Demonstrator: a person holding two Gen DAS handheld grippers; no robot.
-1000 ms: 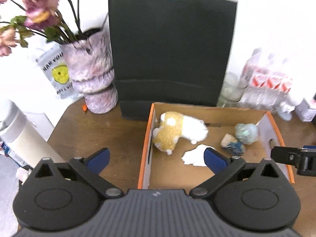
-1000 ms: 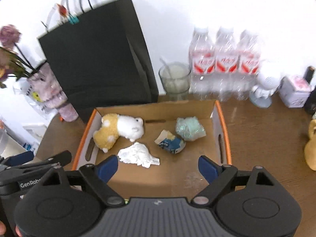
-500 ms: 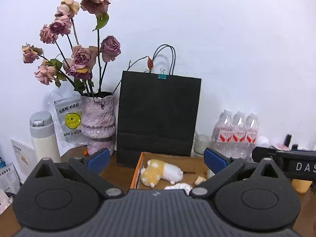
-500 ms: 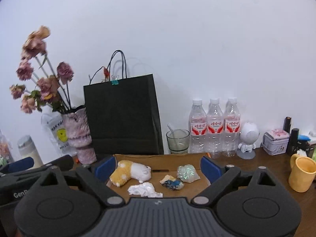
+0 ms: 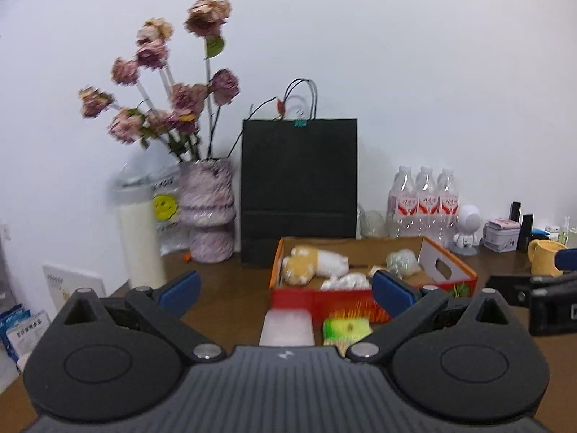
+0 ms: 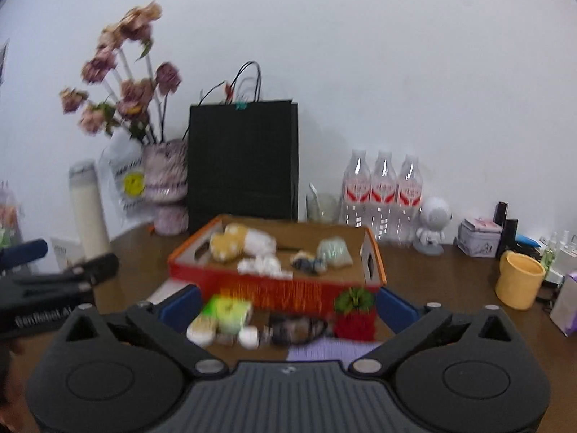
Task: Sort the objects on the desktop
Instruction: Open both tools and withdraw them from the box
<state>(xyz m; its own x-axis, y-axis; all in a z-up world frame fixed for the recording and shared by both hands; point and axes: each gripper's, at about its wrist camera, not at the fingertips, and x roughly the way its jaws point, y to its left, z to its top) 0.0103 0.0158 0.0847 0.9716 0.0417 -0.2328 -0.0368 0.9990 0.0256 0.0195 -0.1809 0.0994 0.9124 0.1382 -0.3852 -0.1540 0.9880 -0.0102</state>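
An orange cardboard box [image 5: 450, 270] [image 6: 375, 252] stands mid-table. It holds a yellow-white plush toy [image 5: 310, 265] [image 6: 238, 243], crumpled white paper [image 5: 346, 281] [image 6: 265, 265], a green wad [image 5: 402, 261] [image 6: 333, 250] and a blue-tan wad [image 6: 308, 263]. In front of the box lie a green packet [image 5: 346, 328] [image 6: 225, 312], a white object [image 5: 286, 326], small white pieces [image 6: 249, 335], dark glasses [image 6: 297, 326] and a red strawberry-like item [image 6: 355, 319]. My left gripper [image 5: 285, 290] and right gripper [image 6: 288, 301] are open and empty, back from the box.
A black paper bag [image 5: 299, 187], a vase of dried roses [image 5: 209, 213], a white thermos [image 5: 139, 241], three water bottles [image 6: 382, 195], a white robot figure [image 6: 432, 223], a tin [image 6: 478, 240] and a yellow mug [image 6: 517, 281] line the back and right.
Both grippers pulled back and levelled from above the box. The box front and the items before it now show. Both stay open.
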